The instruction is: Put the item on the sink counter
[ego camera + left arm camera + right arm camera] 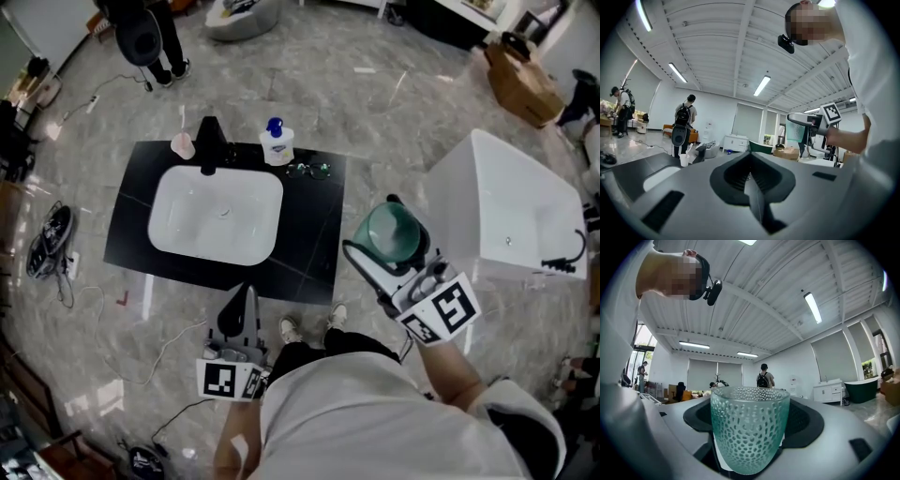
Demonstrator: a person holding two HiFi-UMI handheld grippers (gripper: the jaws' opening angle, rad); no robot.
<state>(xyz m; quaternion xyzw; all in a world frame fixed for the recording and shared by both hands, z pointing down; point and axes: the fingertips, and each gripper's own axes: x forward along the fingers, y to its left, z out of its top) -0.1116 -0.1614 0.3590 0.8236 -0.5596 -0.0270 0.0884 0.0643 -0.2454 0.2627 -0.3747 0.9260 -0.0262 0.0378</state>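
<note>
My right gripper, jaws clamped on the upright dimpled green tumbler, hangs just off the black sink desk, whose bare right strip lies at nine o'clock; my left gripper, jaws together and empty, sits at the desk's six o'clock.

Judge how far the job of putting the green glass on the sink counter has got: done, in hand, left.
Done: the right gripper is shut on the green glass, held upright in the air. In hand: the glass shows to the right of the black sink counter, not above it. Left: carry it over, set it on bare counter, release. The left gripper is shut and empty.
</note>
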